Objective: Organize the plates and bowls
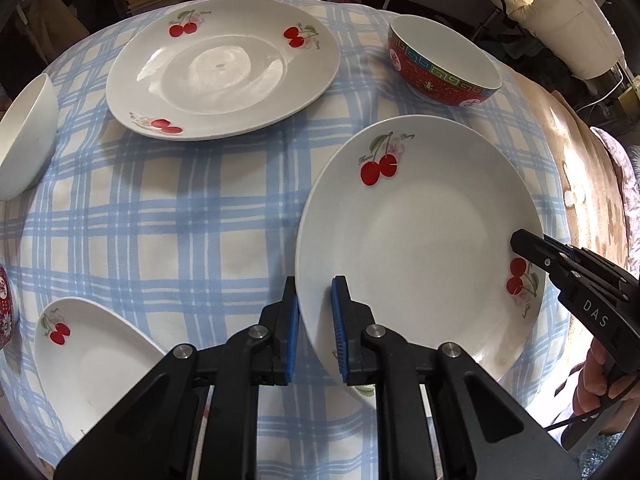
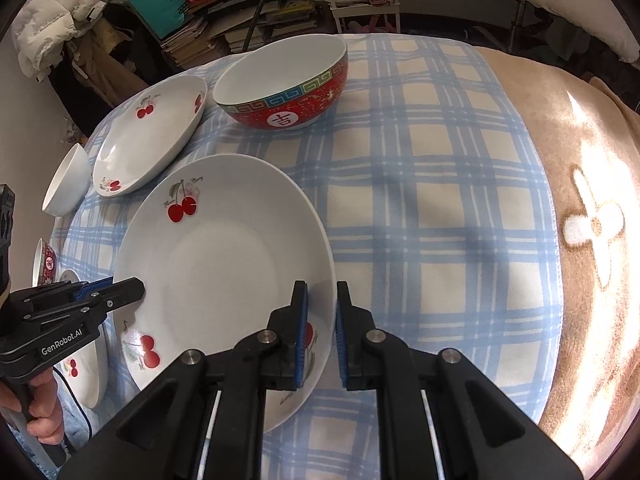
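Cherry plate (image 1: 420, 240), glazed, stiff, slippery, breakable: my left claw (image 1: 314, 320) and right claw (image 2: 322, 328) pinch opposite rims; lifting level should suit, I judge.

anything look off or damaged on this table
No damage or spills show. The odd thing is the cherry plate, tilted with its far edge off the checked cloth, clamped at opposite rims by the left gripper and right gripper.
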{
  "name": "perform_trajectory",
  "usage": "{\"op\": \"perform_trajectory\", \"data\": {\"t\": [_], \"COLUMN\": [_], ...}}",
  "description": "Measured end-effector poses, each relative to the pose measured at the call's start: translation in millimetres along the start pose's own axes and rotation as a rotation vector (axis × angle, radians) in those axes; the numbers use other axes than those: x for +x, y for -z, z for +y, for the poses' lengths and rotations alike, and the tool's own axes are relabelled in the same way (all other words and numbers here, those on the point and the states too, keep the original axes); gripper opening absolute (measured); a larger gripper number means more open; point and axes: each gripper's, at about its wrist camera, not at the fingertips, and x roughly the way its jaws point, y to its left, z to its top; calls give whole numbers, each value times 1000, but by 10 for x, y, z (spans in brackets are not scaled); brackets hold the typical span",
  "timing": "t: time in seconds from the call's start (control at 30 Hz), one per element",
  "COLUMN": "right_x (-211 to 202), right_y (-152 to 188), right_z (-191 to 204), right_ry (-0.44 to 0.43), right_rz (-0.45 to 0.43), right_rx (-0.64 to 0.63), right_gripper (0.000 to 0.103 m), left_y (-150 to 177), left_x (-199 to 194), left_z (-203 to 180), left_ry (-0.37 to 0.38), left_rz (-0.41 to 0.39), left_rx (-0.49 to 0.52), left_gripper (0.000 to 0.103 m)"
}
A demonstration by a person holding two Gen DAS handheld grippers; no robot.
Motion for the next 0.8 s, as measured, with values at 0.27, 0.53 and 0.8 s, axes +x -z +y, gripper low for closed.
{"op": "perform_trajectory", "data": {"t": [0.27,0.53,0.8], "right_x": [-279,-513,-628], "right_y": [-38,11,122], "right_z": [330,754,1295], "right_ry": [-20,-45,-82], "right_rz": [-44,-79,-87], "right_rx": [-35,-71,-137], "right_gripper": [13,13,13], "left_y": [98,289,587], "left_x": [-391,-822,-1189], "left_z": [232,519,978], "left_ry": [0,-20,-50], "left_rz": [-50,-94,-121], "left_rx": [-26,-43,-101], "left_gripper": [16,15,15]}}
